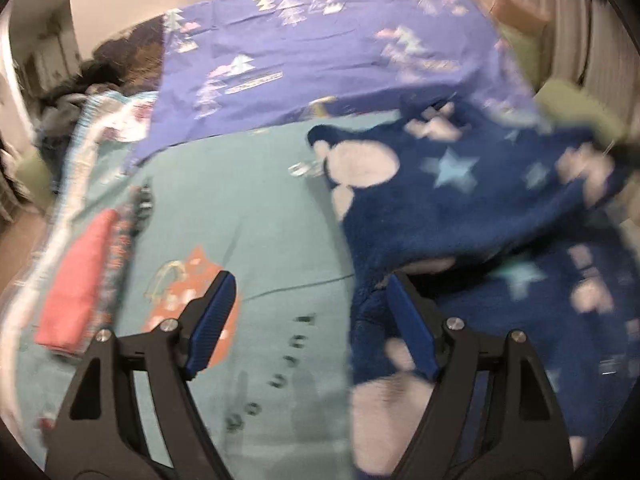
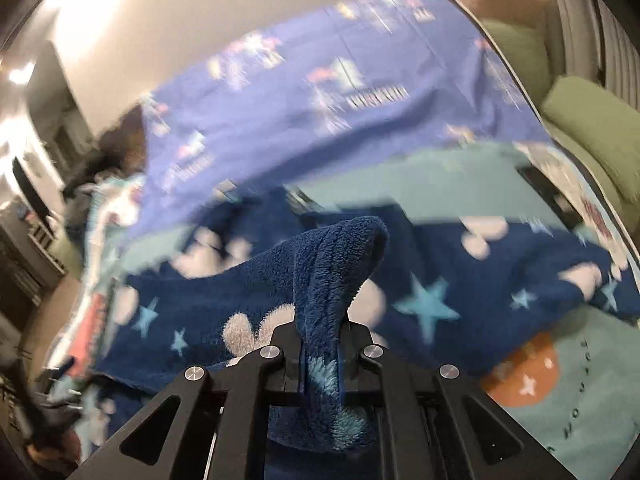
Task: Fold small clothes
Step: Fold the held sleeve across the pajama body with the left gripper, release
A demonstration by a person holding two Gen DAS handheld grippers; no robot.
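A fleece garment is gripped over a teal bedspread.

The dark blue fleece garment [image 2: 420, 280], patterned with stars and pale blobs, is spread across the teal bedspread [image 1: 260, 216], and a bunched fold of it is clamped between the closed fingers of the right gripper [image 2: 320, 344]. The left gripper [image 1: 308, 320] is held with its blue fingers [image 1: 214, 316] apart, nothing pressed between them; its right finger lies at the garment's edge. A folded pink cloth [image 1: 76, 292] is seen at the left, and a purple sheet [image 1: 320, 60] lies behind.
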